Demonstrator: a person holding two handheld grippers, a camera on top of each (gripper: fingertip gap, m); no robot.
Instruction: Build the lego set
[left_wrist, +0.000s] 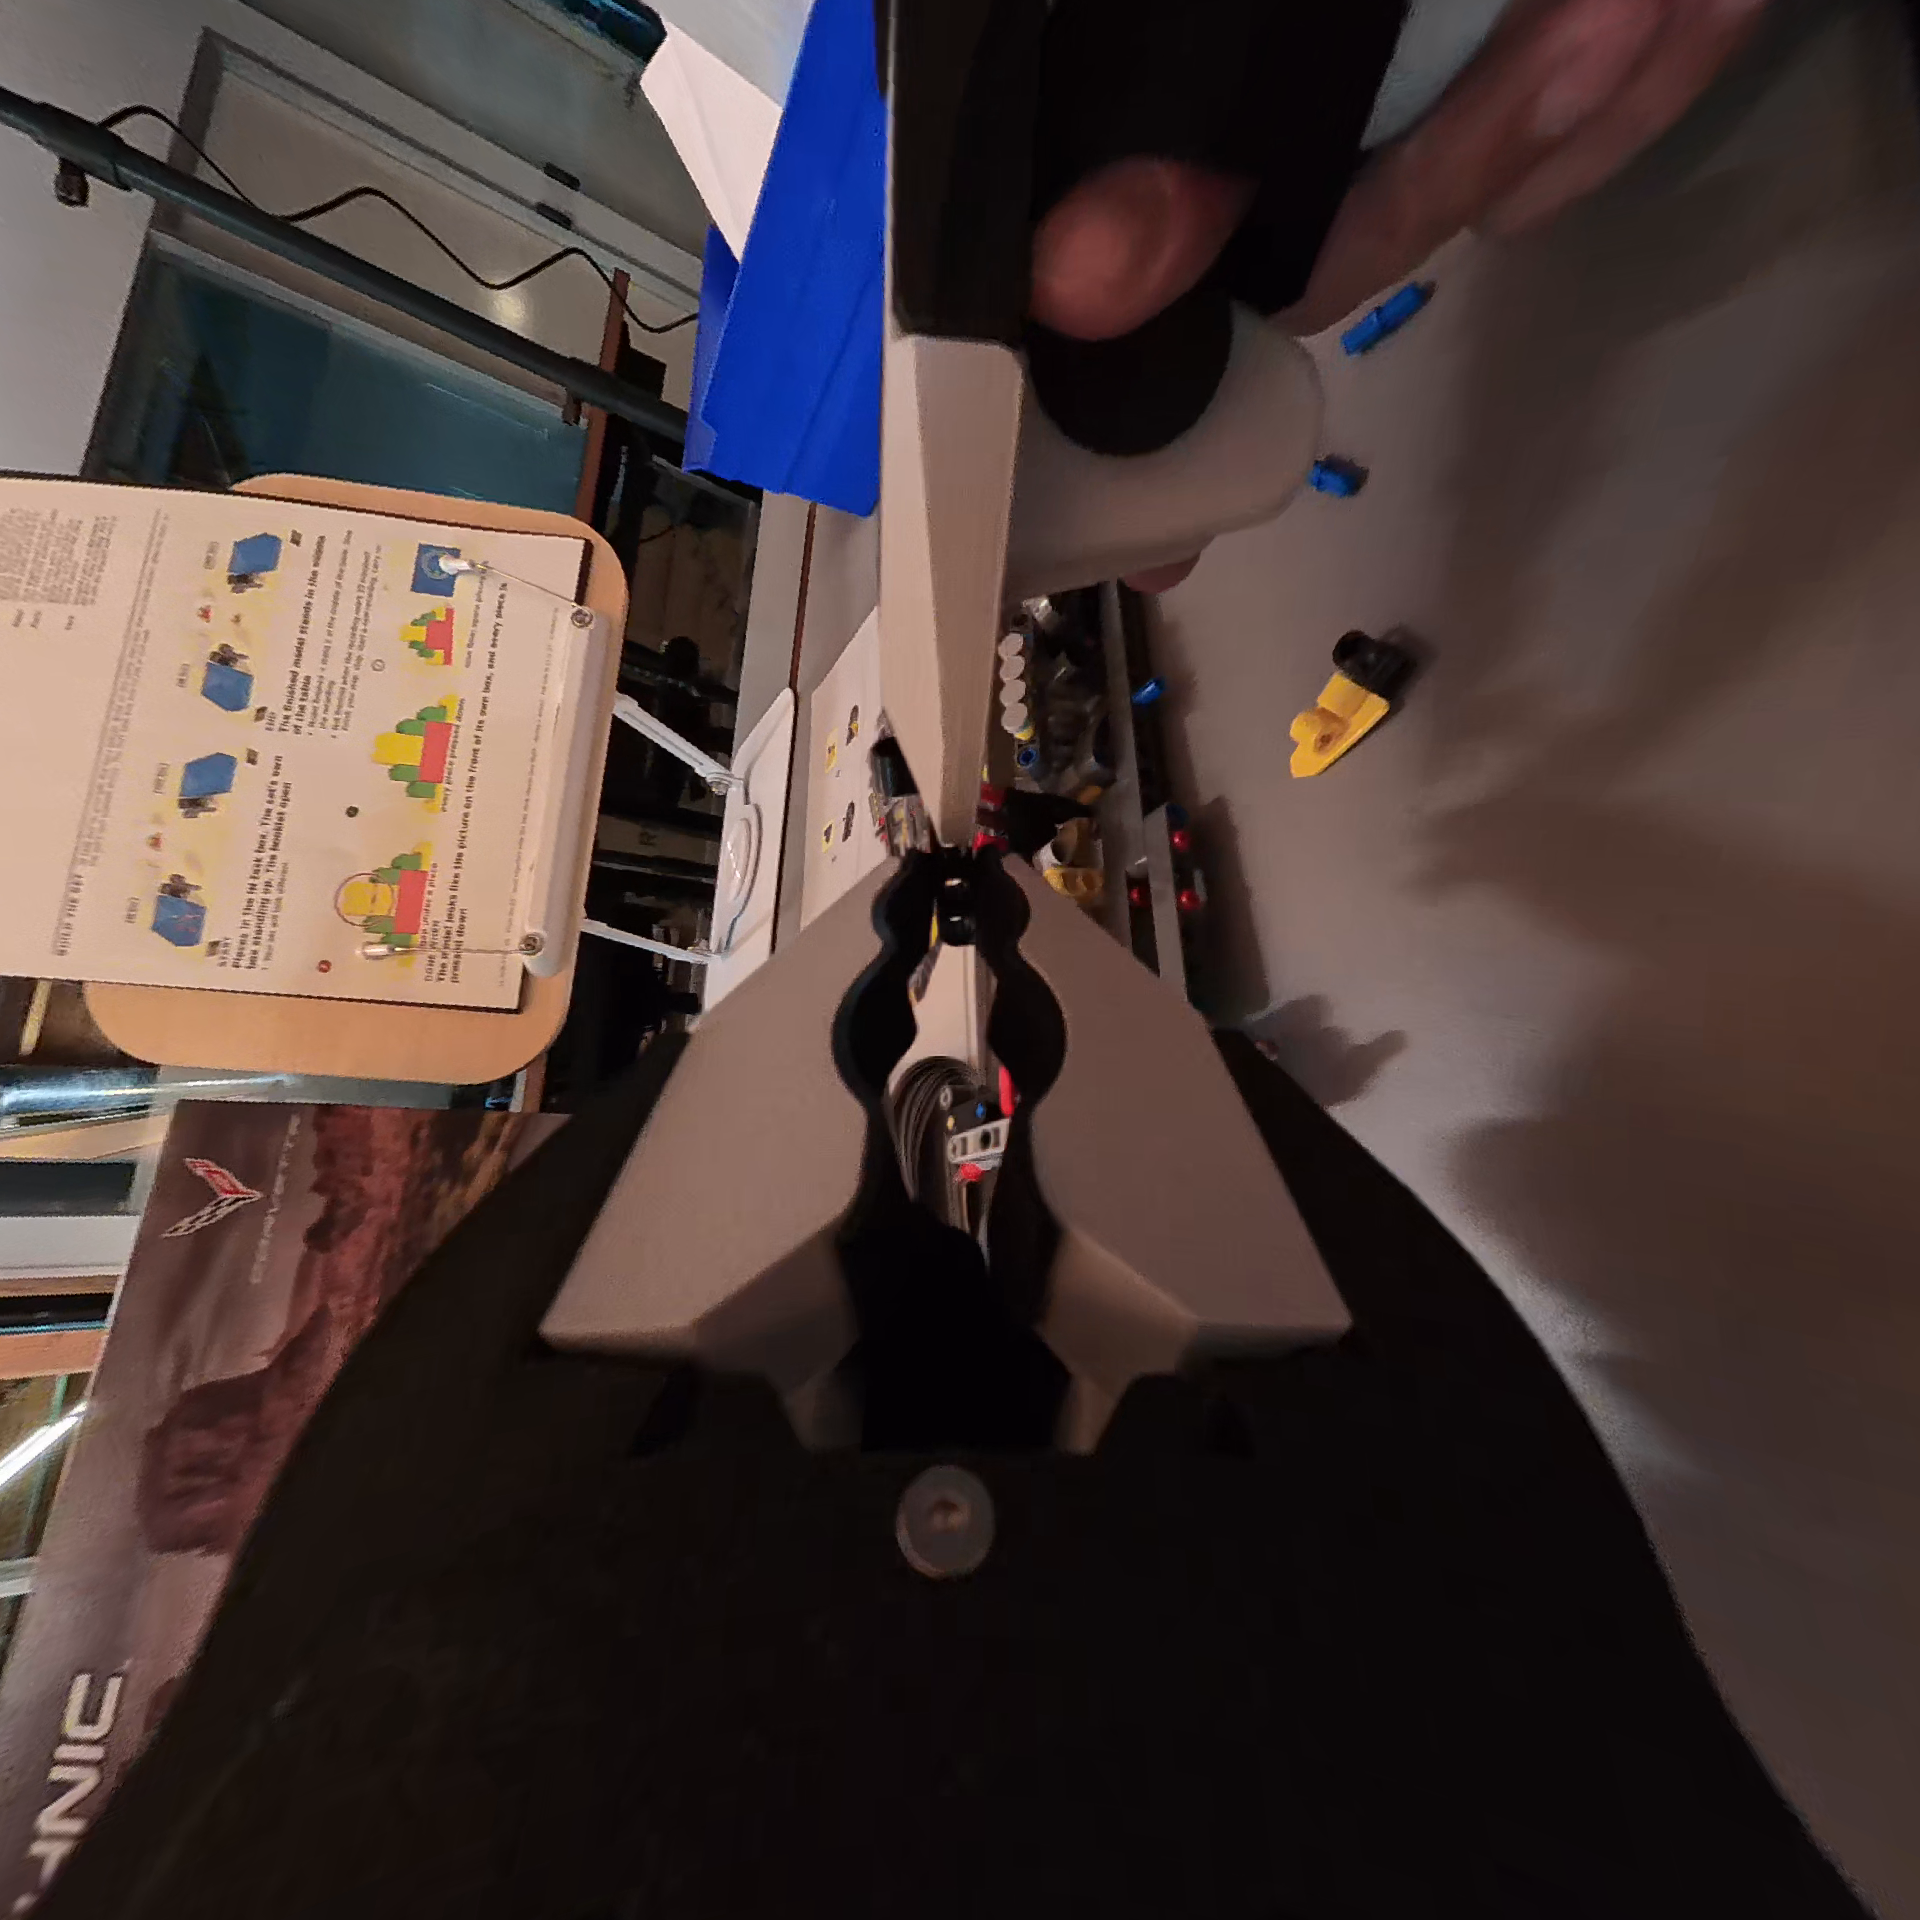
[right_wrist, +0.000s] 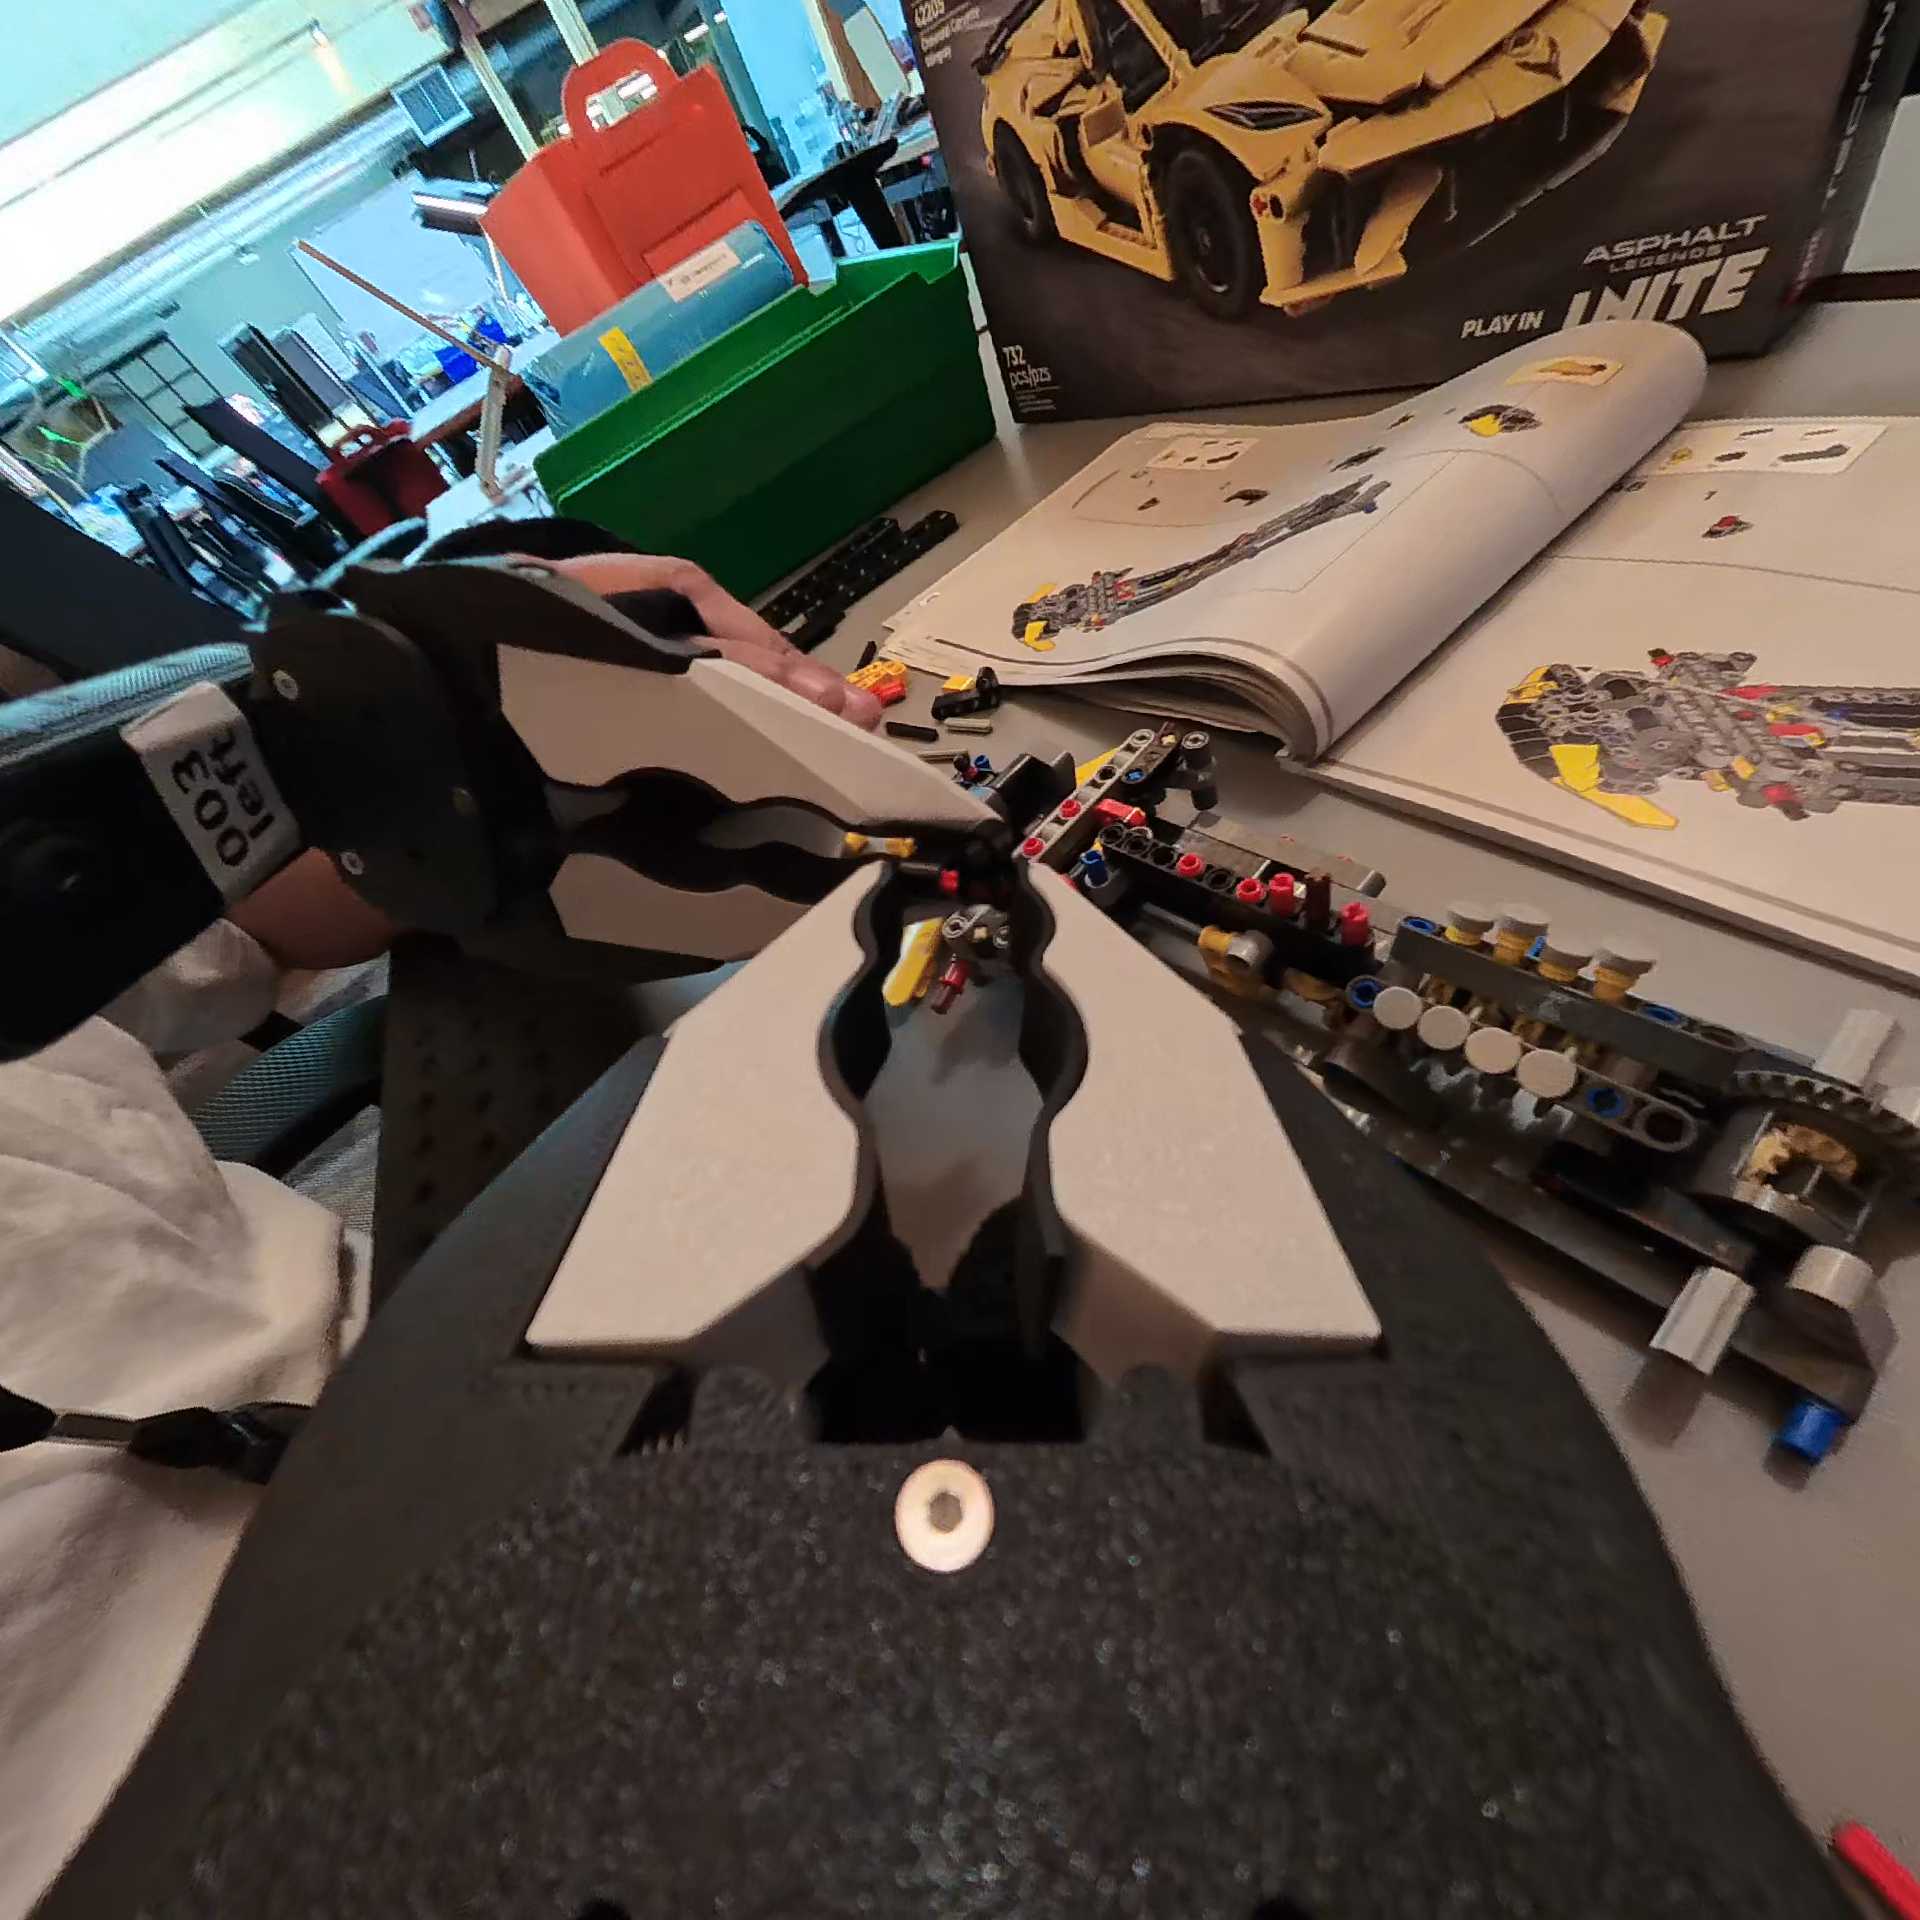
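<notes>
Left gripper (right_wrist: 982, 831): grey-and-black two-finger tool entering from the left of the right wrist view, tips drawn together at the near end of the build. In its own view a small black piece (left_wrist: 951, 914) sits pinched at the tips, probably to steady or seat it.

Right gripper (right_wrist: 956, 904): centre of its own view, tips meeting the other tool's at the same spot. They converge closely, but whether they clench a part I cannot tell; small grey and red pins (right_wrist: 971, 951) show just behind them.

Partly built model (right_wrist: 1455, 997): long dark grey and black beam chassis with red pins and round white caps, lying flat from centre to lower right, likely so both tools can work on its end.

Instruction booklet (right_wrist: 1403, 582): open white pages at right centre, just behind the chassis, seemingly for reference.

Set box (right_wrist: 1351, 260): dark carton picturing a yellow car, upright at upper right.

Loose yellow wedge piece (left_wrist: 1340, 717): right of the left wrist view, on the grey table (left_wrist: 1662, 935), apart from the build.
</notes>
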